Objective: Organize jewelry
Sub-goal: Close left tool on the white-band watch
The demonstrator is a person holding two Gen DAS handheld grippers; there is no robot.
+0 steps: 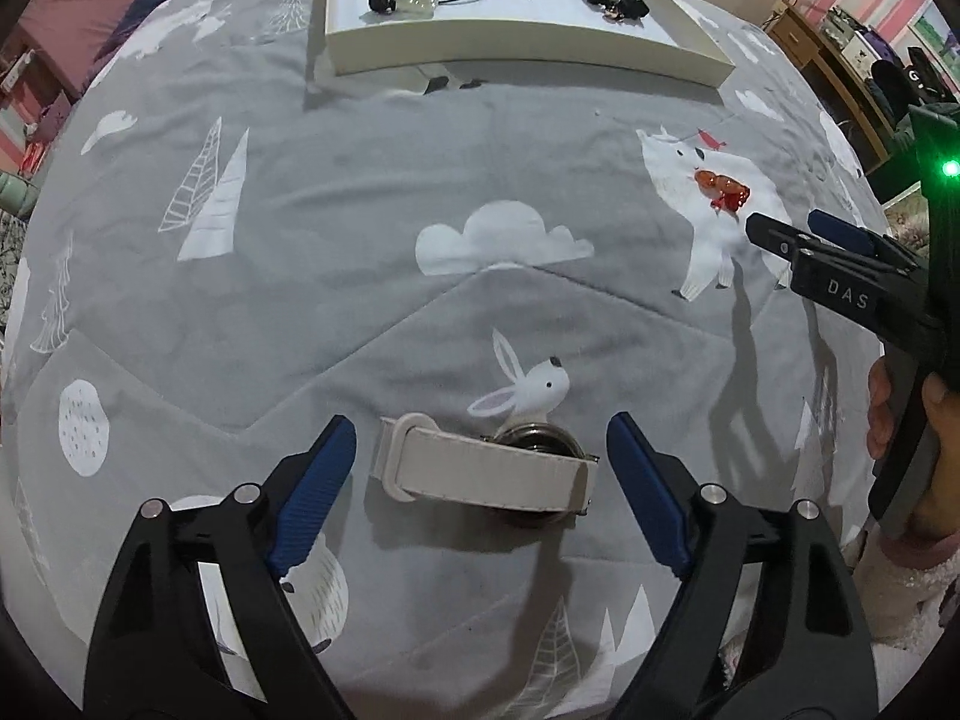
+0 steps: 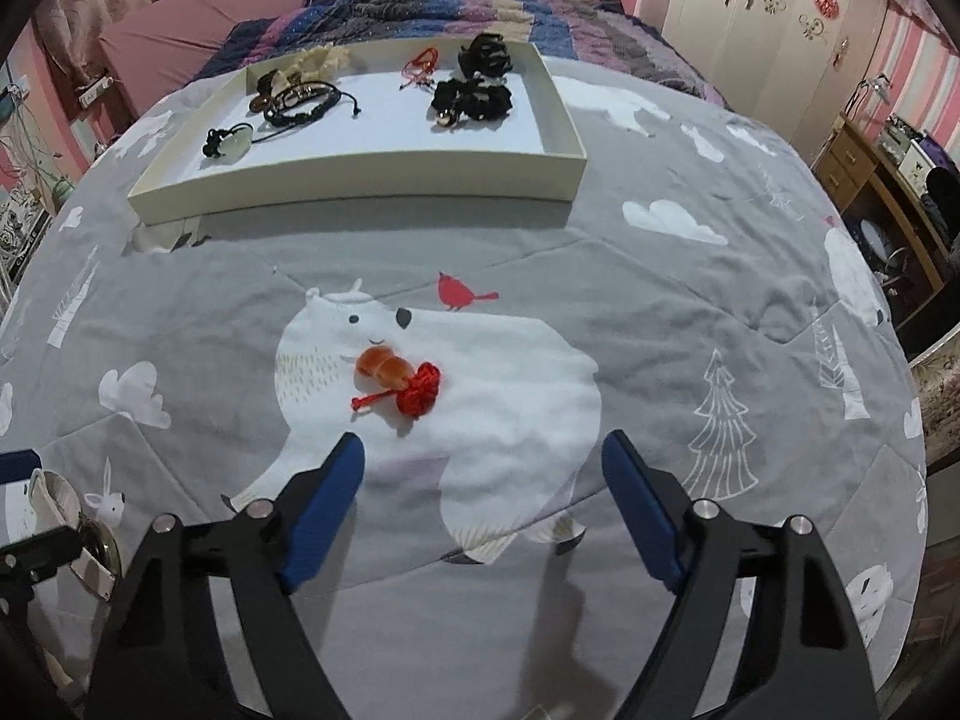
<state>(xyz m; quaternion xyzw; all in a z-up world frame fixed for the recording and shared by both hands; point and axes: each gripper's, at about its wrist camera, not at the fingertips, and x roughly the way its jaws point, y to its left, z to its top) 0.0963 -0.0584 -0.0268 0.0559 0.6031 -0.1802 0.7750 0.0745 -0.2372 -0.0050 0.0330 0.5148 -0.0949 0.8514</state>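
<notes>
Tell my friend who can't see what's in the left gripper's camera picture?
The open left gripper sits around a white-strapped watch on a gray animal-print quilt. Farther off, a white tray holds jewelry; the right gripper points at an orange charm.

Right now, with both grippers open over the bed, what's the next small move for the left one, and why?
Probably ease the left gripper forward and close on the white watch. The watch lies loose on the quilt between its open fingers, not in the tray with the other pieces. The right gripper, also open, faces the orange pendant.
</notes>
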